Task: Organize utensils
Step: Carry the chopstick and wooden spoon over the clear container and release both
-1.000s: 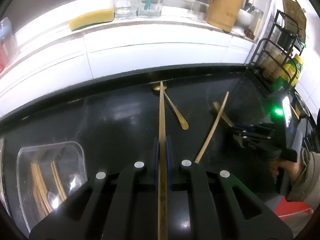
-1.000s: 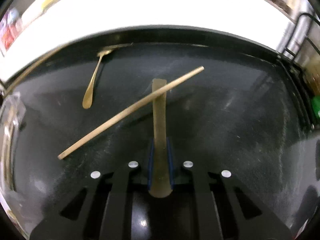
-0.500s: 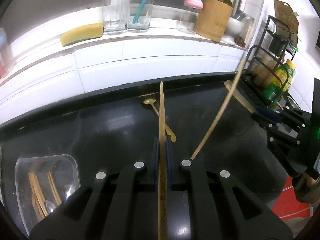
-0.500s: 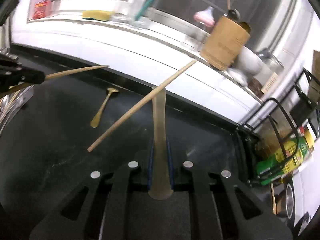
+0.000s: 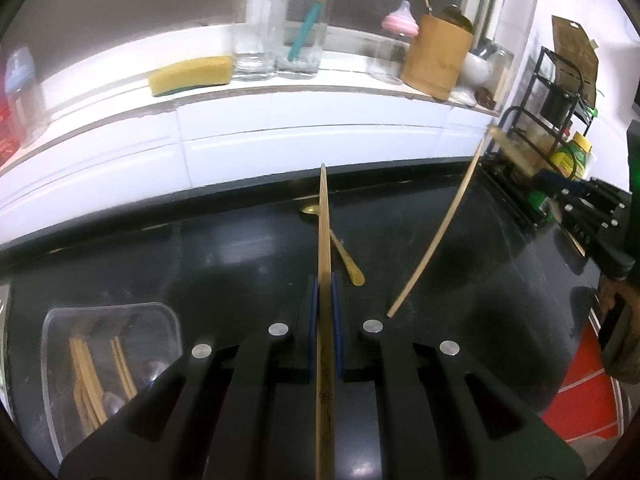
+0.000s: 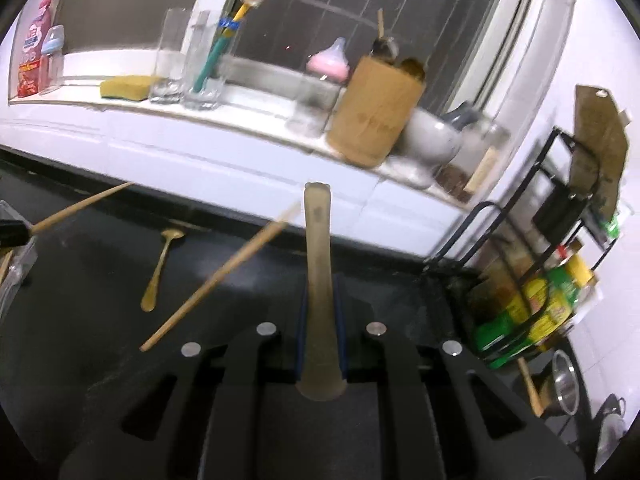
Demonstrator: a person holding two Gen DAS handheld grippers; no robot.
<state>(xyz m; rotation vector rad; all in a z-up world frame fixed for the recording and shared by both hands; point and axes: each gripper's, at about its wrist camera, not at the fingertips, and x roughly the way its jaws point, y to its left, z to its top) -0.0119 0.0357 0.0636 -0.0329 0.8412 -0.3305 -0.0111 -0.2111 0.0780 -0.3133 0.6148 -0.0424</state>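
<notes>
My left gripper (image 5: 325,292) is shut on a wooden chopstick (image 5: 323,232) that points straight ahead, held above the black counter (image 5: 220,264). My right gripper (image 6: 320,300) is shut on a flat wooden utensil handle (image 6: 318,240); a second chopstick (image 6: 224,272) leans across that handle, its lower tip near the counter. That chopstick (image 5: 436,232) and the right gripper (image 5: 576,204) also show in the left wrist view. A gold spoon (image 6: 158,272) lies on the counter. A clear tray (image 5: 108,360) at lower left holds several chopsticks and spoons.
A white tiled ledge (image 5: 280,92) at the back carries a yellow sponge (image 5: 192,74), glasses (image 5: 276,28) and a bamboo holder (image 5: 434,56). A black wire rack (image 6: 540,280) with bottles stands at the right.
Both grippers have risen from the counter and tilted up. The flat utensil came up with the right gripper, and the loose chopstick rides up across it.
</notes>
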